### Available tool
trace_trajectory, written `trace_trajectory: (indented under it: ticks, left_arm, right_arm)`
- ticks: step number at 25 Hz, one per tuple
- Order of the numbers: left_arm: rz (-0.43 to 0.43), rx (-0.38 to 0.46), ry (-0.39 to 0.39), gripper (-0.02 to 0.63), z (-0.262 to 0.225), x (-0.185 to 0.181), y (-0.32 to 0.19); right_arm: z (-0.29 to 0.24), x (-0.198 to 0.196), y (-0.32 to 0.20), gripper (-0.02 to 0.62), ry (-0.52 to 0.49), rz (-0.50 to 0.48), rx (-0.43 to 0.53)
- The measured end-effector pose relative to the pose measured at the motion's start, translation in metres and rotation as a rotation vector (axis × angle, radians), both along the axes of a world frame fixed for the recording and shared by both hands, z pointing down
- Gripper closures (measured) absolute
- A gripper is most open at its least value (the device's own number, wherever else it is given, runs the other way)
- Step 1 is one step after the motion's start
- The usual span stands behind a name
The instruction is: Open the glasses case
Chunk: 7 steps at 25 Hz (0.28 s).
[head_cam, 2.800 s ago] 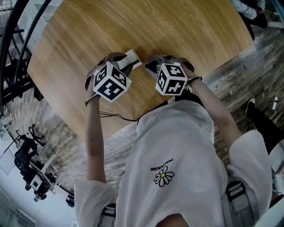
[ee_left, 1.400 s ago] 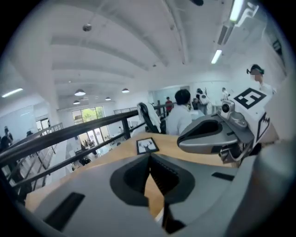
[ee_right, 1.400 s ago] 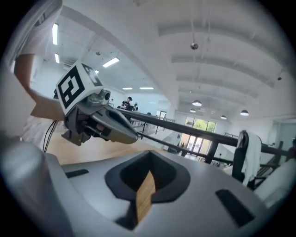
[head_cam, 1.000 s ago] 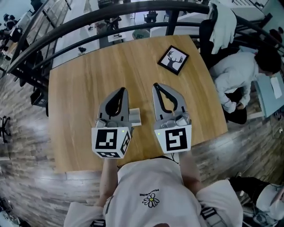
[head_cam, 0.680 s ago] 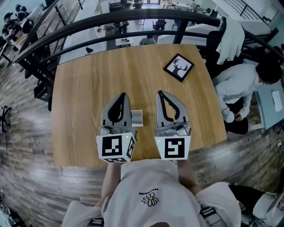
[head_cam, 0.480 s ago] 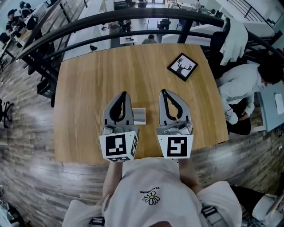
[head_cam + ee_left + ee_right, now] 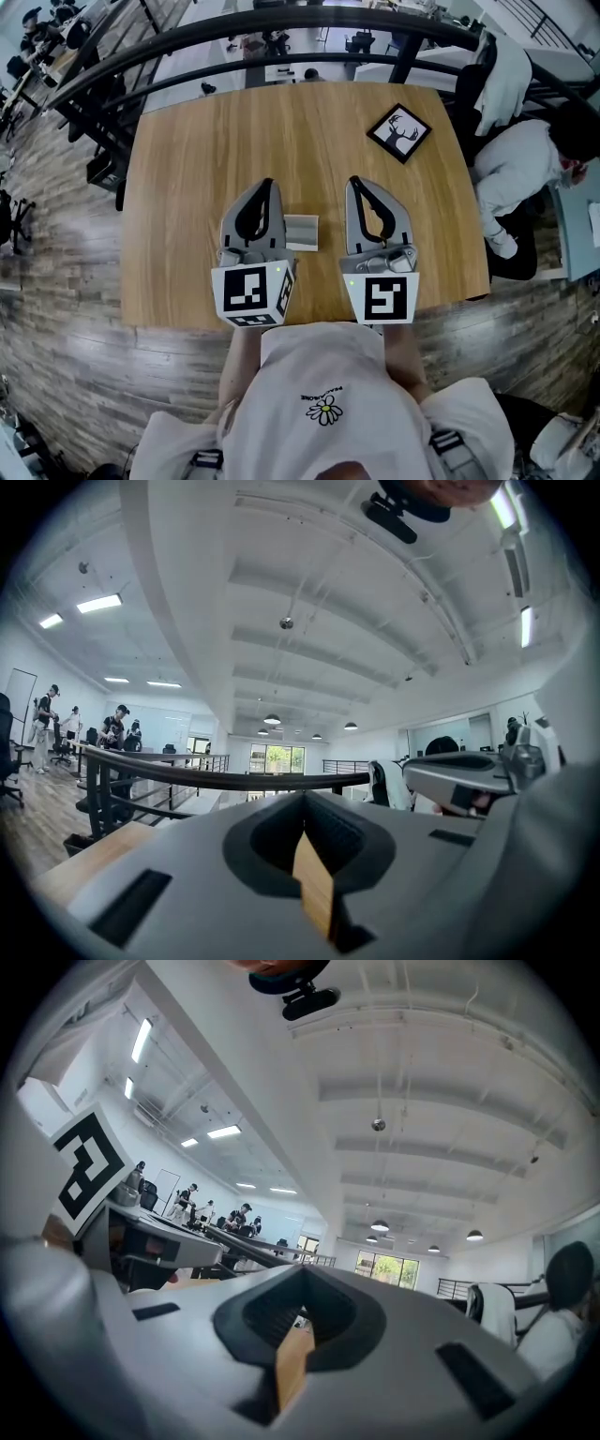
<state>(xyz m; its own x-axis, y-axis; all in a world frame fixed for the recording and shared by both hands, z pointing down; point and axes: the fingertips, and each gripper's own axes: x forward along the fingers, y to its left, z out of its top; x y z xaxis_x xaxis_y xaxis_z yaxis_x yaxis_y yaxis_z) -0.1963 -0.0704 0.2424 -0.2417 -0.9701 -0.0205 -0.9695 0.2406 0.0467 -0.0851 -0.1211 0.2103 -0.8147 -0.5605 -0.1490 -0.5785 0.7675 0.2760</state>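
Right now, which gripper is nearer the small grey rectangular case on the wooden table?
Left. The left gripper lies alongside the case; the right gripper stands apart across bare table.

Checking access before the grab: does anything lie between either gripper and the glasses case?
Nothing visible does. The glasses case lies on the table in the gap between the left gripper and the right gripper, close beside the left one. Both are shut and empty. The framed picture lies apart, near the far corner.

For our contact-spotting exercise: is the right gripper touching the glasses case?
Apart. The head view shows a strip of bare table between the right gripper and the glasses case.
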Motion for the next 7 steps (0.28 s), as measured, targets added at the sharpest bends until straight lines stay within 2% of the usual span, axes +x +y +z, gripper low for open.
trace_trajectory:
  ticks: [7]
  left_arm:
    - [-0.020, -0.022, -0.011, 0.589, 0.004, -0.016, -0.001]
  right_arm:
    - [0.005, -0.013, -0.002, 0.591, -0.013, -0.010, 0.018]
